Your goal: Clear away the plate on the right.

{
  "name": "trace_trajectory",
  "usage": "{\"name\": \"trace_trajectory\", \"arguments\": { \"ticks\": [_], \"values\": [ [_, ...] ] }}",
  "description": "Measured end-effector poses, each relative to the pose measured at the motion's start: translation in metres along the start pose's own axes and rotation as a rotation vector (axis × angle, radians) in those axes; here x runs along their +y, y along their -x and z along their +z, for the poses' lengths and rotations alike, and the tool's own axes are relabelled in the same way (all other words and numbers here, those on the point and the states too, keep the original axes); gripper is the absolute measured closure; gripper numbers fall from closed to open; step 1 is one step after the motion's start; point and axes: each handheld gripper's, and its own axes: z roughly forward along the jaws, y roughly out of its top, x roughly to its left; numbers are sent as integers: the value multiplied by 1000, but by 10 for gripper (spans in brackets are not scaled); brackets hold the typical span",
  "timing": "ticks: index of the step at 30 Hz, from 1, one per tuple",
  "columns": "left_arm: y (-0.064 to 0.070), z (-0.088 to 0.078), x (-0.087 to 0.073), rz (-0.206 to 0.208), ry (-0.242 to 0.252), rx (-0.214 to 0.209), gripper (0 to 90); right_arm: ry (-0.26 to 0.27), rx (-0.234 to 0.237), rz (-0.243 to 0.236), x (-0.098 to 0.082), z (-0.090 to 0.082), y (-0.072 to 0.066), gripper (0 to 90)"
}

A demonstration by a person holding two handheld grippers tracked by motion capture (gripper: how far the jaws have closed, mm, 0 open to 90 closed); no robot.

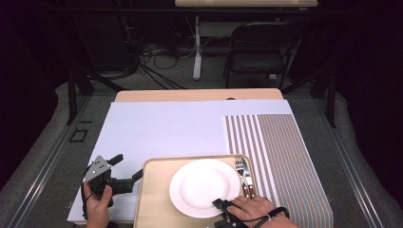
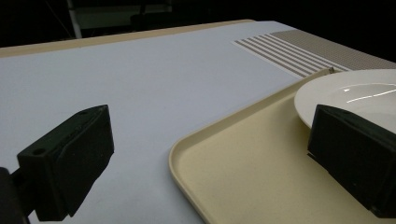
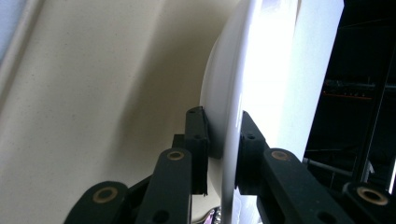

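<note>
Plate (image 1: 202,186) and cutlery (image 1: 244,176) on tray (image 1: 154,199)

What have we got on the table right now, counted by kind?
Round white plate: 1
Beige rectangular tray: 1
Metal fork with wooden handle: 1
Metal knife with wooden handle: 1
Striped woven placemat: 1
Total: 5

Bare white table (image 1: 157,128) beyond tray (image 1: 154,199), cutlery (image 1: 244,176) crowding plate's (image 1: 202,185) right side
</note>
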Motion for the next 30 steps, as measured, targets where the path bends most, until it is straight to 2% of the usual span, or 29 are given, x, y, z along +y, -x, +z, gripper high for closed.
{"name": "trace_trajectory", "arguments": {
  "ticks": [7,13,15,17,23,25,28,30],
  "values": [
    [-1,0,0,1,0,-3,4,3,19,-4,0,10,-2,790],
    [-1,0,0,0,2,-1,5,8,14,-1,0,15,-3,792],
    [-1,0,0,0,2,-2,5,4,15,-13,1,15,-3,794],
    [-1,0,0,1,3,-1,5,22,10,-16,2,17,-4,796],
    [-1,1,0,0,3,-1,5,23,39,-38,3,22,-9,818],
    [0,1,-1,-9,1,-2,5,27,43,-31,2,23,-10,819],
    [0,2,0,-7,-1,-2,5,21,51,-28,1,24,-9,819],
    [0,2,0,-1,-3,-1,4,35,49,-23,-1,25,-9,817]
  ]
}}
